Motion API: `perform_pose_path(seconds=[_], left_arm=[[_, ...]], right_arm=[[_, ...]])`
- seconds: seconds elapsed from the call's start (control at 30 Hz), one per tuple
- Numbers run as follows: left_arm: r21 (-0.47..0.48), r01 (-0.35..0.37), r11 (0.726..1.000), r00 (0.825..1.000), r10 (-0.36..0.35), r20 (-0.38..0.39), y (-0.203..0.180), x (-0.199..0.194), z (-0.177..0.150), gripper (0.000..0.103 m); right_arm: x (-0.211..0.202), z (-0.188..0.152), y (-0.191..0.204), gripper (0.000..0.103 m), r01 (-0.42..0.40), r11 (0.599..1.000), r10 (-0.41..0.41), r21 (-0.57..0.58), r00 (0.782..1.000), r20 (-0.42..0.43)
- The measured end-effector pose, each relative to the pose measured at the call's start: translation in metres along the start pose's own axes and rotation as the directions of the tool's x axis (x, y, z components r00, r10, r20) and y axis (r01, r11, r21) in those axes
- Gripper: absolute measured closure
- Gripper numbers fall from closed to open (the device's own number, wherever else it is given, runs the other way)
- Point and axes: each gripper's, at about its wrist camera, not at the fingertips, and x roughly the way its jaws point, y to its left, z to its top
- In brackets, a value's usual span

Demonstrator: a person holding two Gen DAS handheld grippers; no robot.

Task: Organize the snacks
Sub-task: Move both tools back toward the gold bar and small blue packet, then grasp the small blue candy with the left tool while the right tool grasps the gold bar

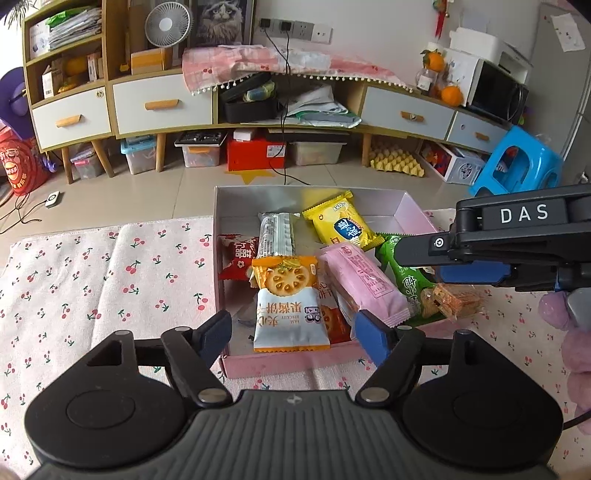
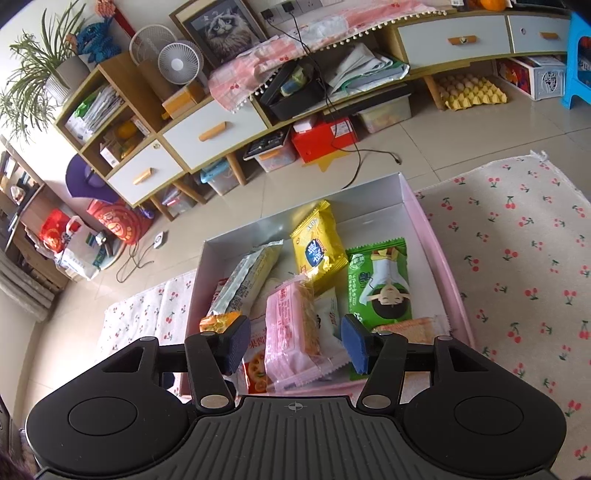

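Cherry-print cloth under pink snack box, tiled floor beyond; both grippers' jaws open, empty.

A home living room — drawer cabinet, fan, cat portrait.

Left wrist cam sits low at the near edge of the pink snack box, close in, looking level across it toward the sideboard on the far wall. Right wrist cam is higher, tilted down over the same box from its near-right side, rolled so the sideboard slants. Both share the box contents, cherry-print cloth, floor and sideboard. The right gripper shows in the left view.
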Motion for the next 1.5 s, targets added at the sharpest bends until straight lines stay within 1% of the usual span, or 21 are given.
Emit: perform_pose_path(seconds=[0.17, 0.23, 0.33, 0.43, 0.57, 0.67, 0.73, 0.77, 1.0, 1.07, 1.13, 1.23, 1.3, 1.37, 1.5], left_arm=[[0.004, -0.004, 1.000, 1.000, 0.004, -0.002, -0.002, -0.013, -0.004, 0.022], [0.012, -0.014, 1.000, 1.000, 0.014, -0.004, -0.003, -0.018, -0.008, 0.018], [0.016, -0.028, 0.999, 1.000, 0.028, -0.009, -0.003, -0.024, -0.012, 0.014], [0.021, -0.033, 0.999, 0.999, 0.033, -0.020, -0.004, -0.031, -0.018, 0.011], [0.030, -0.047, 0.998, 0.998, 0.048, -0.039, -0.004, -0.037, -0.026, 0.008], [0.018, -0.053, 0.998, 0.997, 0.054, -0.057, -0.003, -0.039, -0.032, 0.006], [0.003, -0.054, 0.999, 0.996, 0.054, -0.073, -0.001, -0.039, -0.036, 0.005], [-0.005, -0.056, 0.998, 0.995, 0.056, -0.081, -0.001, -0.039, -0.040, 0.005], [-0.036, -0.064, 0.997, 0.989, 0.058, -0.139, 0.004, -0.033, -0.058, 0.004], [-0.041, -0.082, 0.996, 0.981, 0.074, -0.178, 0.004, -0.028, -0.063, 0.004], [-0.042, -0.101, 0.994, 0.970, 0.089, -0.224, 0.002, -0.023, -0.068, 0.005], [-0.070, -0.096, 0.993, 0.964, 0.075, -0.254, 0.003, -0.021, -0.071, 0.005], [-0.109, -0.092, 0.990, 0.962, 0.060, -0.267, 0.006, -0.022, -0.074, 0.007], [-0.152, -0.092, 0.984, 0.960, 0.047, -0.276, 0.009, -0.021, -0.075, 0.010], [-0.252, -0.072, 0.965, 0.957, -0.004, -0.289, 0.011, -0.020, -0.076, 0.028]], right_arm=[[-0.022, -0.005, -0.001, 0.035, 0.005, 1.000, -0.005, -0.002, 1.000, 0.012], [-0.029, -0.009, -0.001, 0.034, 0.007, 1.000, -0.006, -0.007, 1.000, 0.009], [-0.039, -0.016, 0.000, 0.030, 0.015, 1.000, -0.015, -0.021, 1.000, -0.002], [-0.047, -0.025, -0.001, 0.029, 0.019, 0.999, -0.019, -0.039, 1.000, -0.013], [-0.053, -0.036, -0.004, 0.029, 0.030, 0.998, -0.032, -0.049, 0.999, -0.041], [-0.056, -0.044, -0.008, 0.028, 0.040, 0.998, -0.043, -0.054, 0.997, -0.059], [-0.056, -0.050, -0.010, 0.023, 0.047, 0.997, -0.051, -0.055, 0.996, -0.072], [-0.058, -0.053, -0.013, 0.019, 0.050, 0.997, -0.054, -0.053, 0.996, -0.075], [-0.054, -0.073, -0.027, 0.018, 0.079, 0.996, -0.083, -0.045, 0.990, -0.112], [-0.050, -0.081, -0.033, 0.018, 0.102, 0.994, -0.106, -0.035, 0.984, -0.143], [-0.044, -0.084, -0.035, 0.018, 0.143, 0.989, -0.149, -0.047, 0.970, -0.194], [-0.041, -0.088, -0.034, 0.018, 0.157, 0.984, -0.172, -0.087, 0.964, -0.205], [-0.039, -0.090, -0.032, 0.018, 0.160, 0.980, -0.181, -0.117, 0.962, -0.204], [-0.037, -0.092, -0.030, 0.018, 0.164, 0.977, -0.191, -0.139, 0.959, -0.208], [-0.031, -0.093, -0.031, 0.018, 0.165, 0.978, -0.192, -0.130, 0.953, -0.233]])
